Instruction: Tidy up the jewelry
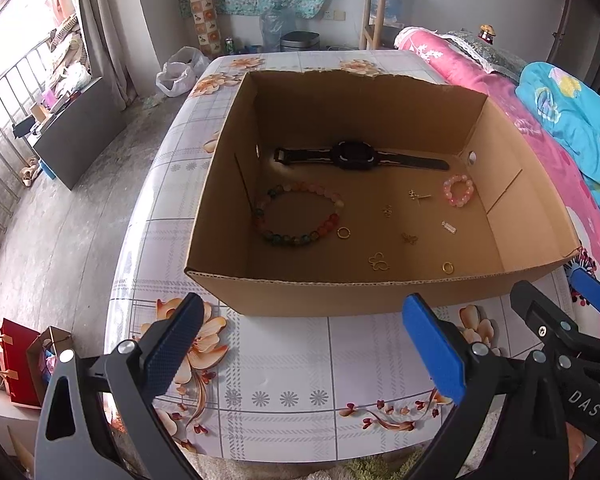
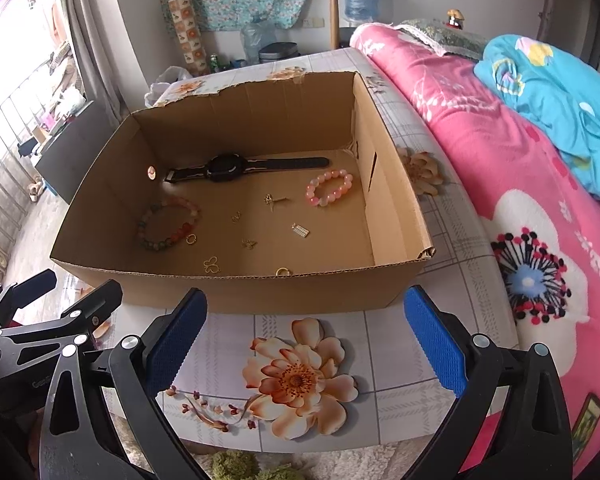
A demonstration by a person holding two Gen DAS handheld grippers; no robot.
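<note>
A: Both claws spread, holding nothing: left gripper [image 1: 304, 344], right gripper [image 2: 306, 342], each over the table [image 2: 380, 344] at 6 o'clock of the cardboard box [image 2: 236, 294].

B: Jewelry?

A: All on the box floor. Watch [image 1: 358, 155] at 12, large bead bracelet [image 1: 298, 214] at 9, pink bracelet [image 2: 329, 188] at 2.

B: Handling?

A: Beads likely slick and rolling; pinch across the strand. Gold ring [image 1: 447, 267] at 5: light, fiddly.

both grippers, left gripper [image 1: 304, 346] and right gripper [image 2: 306, 344], wide apart, empty
</note>
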